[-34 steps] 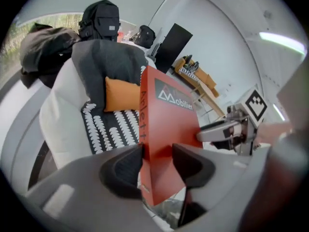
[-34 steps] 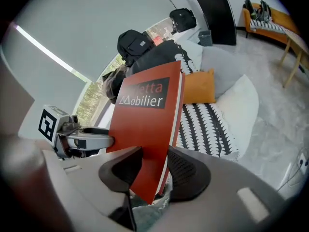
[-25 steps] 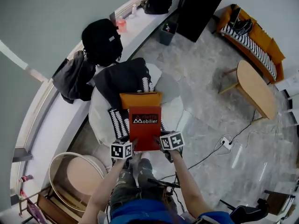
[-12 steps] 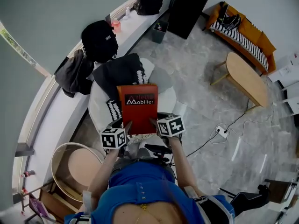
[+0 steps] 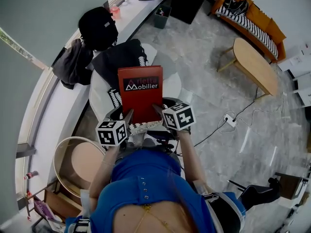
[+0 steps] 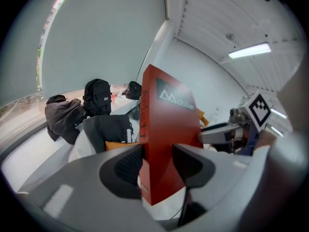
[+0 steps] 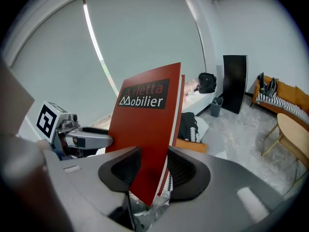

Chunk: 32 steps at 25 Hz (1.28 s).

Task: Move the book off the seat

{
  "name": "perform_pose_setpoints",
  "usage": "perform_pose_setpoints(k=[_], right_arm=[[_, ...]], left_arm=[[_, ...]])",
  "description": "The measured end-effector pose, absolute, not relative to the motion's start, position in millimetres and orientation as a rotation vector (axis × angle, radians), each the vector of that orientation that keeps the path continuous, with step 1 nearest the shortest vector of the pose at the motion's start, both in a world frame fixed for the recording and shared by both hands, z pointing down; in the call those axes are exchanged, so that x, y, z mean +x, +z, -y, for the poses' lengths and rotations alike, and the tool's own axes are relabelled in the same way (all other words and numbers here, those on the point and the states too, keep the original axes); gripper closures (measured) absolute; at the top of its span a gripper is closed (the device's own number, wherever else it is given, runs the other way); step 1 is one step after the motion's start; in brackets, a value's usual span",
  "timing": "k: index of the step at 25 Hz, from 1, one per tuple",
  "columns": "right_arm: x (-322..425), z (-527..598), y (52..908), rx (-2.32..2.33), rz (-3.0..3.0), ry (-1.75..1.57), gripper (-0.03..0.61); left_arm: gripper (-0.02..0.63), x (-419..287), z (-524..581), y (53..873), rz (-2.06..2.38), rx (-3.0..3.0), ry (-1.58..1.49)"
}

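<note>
Gripping the red book (image 5: pixel 141 93), the left gripper (image 5: pixel 128 116) is clamped on its seven o'clock corner and the right gripper (image 5: pixel 158 110) on its five o'clock corner. The white seat (image 5: pixel 176 92) lies beneath.

Left gripper (image 5: pixel 128 116), right gripper (image 5: pixel 157 109) side by side; both clamped on book (image 5: pixel 141 93) lower edge.

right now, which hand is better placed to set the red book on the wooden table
Right, probably. Both the left gripper and the right gripper have their fingers shut on the red book, one at each lower corner, but the wooden table stands on the right gripper's side.
</note>
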State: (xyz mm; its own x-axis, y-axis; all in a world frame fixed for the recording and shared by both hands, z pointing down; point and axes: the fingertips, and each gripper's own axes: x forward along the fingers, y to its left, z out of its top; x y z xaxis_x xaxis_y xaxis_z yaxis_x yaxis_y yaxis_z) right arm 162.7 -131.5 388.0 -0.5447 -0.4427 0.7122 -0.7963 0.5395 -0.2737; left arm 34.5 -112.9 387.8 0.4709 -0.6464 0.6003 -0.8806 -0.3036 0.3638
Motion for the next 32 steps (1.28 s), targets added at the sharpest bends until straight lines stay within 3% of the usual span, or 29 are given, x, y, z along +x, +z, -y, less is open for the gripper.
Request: perform_pose_setpoints(k=[32], right_arm=[[183,100,378,0.943,2.25,0.79,0.407]], left_arm=[[0.42,56,76,375,1.339,2.029,0.413]])
